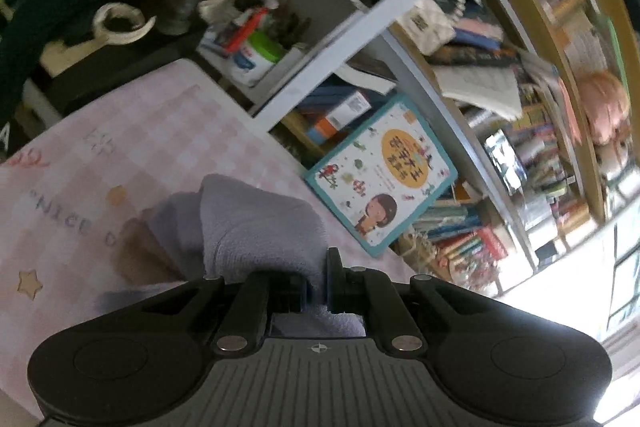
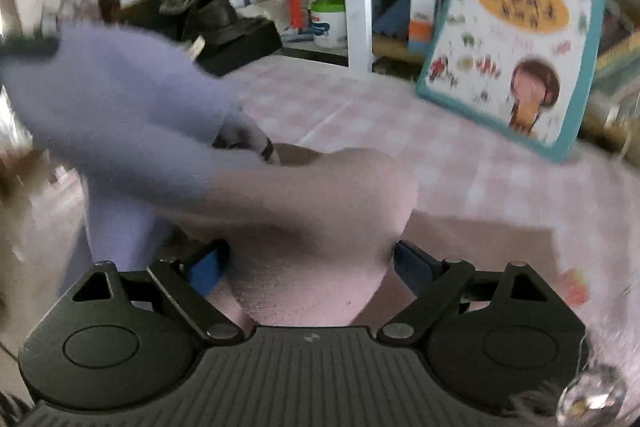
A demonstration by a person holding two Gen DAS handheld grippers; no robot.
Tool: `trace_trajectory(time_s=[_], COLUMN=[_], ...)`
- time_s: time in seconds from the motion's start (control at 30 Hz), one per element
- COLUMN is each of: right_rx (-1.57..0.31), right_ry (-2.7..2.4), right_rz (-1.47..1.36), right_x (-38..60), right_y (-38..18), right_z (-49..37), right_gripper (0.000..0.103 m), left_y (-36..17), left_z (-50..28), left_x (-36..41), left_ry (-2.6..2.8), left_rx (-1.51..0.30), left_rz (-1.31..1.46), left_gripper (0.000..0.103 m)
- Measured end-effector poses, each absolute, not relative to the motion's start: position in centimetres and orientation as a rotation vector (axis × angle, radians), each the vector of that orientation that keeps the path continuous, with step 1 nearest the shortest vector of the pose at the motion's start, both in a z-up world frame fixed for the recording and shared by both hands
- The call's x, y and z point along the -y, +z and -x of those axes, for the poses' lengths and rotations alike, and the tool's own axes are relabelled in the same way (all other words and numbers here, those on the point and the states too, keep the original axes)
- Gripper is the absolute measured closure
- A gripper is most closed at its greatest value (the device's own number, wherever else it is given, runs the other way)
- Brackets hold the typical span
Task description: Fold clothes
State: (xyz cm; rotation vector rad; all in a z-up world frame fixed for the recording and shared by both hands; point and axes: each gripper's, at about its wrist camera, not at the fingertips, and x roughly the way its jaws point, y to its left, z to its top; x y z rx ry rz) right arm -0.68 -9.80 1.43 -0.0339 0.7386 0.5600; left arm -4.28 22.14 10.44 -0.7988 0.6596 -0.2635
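The left gripper (image 1: 316, 291) has its jaws pinched on the purple sock (image 1: 256, 223), and the right gripper (image 2: 310, 267) has wide jaws around the pink sock (image 2: 320, 227).

Your right wrist view is motion-blurred: the lavender garment (image 2: 120, 115) smears off the frame at 9 o'clock. The picture book's (image 2: 516, 43) title is unreadable. The pink cloth (image 2: 316, 227) hides your right gripper's (image 2: 310, 263) fingertips.
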Motion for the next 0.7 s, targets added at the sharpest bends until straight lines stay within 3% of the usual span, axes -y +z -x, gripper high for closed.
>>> trace_trajectory(time_s=[0.03,0.1,0.13,0.27,0.43,0.53,0.6,0.7], right_rx=[-0.743,-0.768,-0.758,-0.634,-0.181,-0.013,-0.03,-0.303], right_ry=[0.584,0.604,0.573,0.437,0.31,0.3,0.33,0.385], right_rz=[-0.007,-0.027,-0.019,-0.005,0.114,0.141,0.161,0.219], right_x=[10.1,10.3,10.5,13.0,15.7,17.6,19.0,20.7], right_y=[1.4,1.7,2.2,6.9,17.3,20.5,20.3,15.1], right_z=[0.5,-0.3,-0.8,-4.1,-2.5,1.1,3.1,5.4], right_gripper=[0.061,0.091,0.094,0.098,0.098,0.097,0.097,0.094], left_y=[10.1,9.5,9.3,10.5,17.4,19.1,18.0,11.9], left_z=[3.8,2.4,1.4,-4.1,-6.7,-5.3,-4.6,-4.0], left_x=[-22.2,-21.9,-21.5,-19.6,-16.9,-15.7,-15.0,-14.1], left_ry=[-0.262,-0.272,-0.28,-0.35,-0.504,-0.651,-0.709,-0.713], left_rx=[-0.656,-0.647,-0.643,-0.586,-0.386,-0.313,-0.376,-0.668], left_rz=[0.823,0.826,0.814,0.768,0.67,0.614,0.584,0.584], left_gripper=[0.096,0.096,0.096,0.097,0.096,0.095,0.092,0.089])
